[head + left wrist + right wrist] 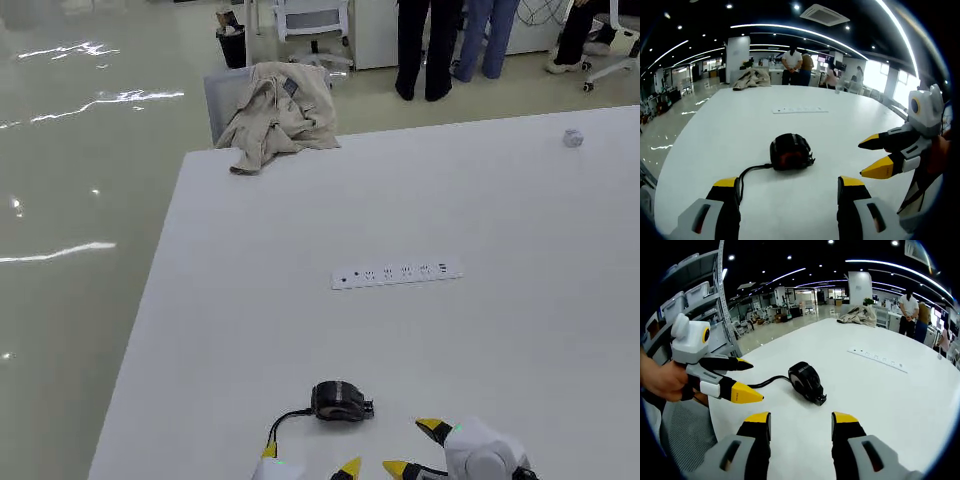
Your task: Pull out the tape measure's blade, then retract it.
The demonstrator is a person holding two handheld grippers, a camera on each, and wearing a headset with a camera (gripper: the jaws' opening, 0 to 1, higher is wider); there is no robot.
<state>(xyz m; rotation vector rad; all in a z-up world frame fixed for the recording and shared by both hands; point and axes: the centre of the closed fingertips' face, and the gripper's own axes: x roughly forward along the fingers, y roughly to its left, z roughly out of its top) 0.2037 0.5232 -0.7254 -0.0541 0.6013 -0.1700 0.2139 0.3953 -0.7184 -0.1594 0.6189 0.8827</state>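
A black tape measure (340,401) lies on the white table (300,220) near its front edge, its blade inside the case and a black wrist cord (285,418) trailing to the left. My left gripper (309,459) hovers just in front of it, open, with the case (790,151) a short way beyond its yellow tips. Right of the case my right gripper (414,448) is open too, and the tape measure (807,380) lies ahead of its jaws. Each gripper appears in the other's view: the right gripper (870,157), the left gripper (752,381). Nothing is held.
A white power strip (396,273) lies mid-table. A beige jacket (275,115) drapes over a chair at the far left corner, and a crumpled paper ball (572,138) sits far right. People stand beyond the far edge. The table's left edge (140,350) is near.
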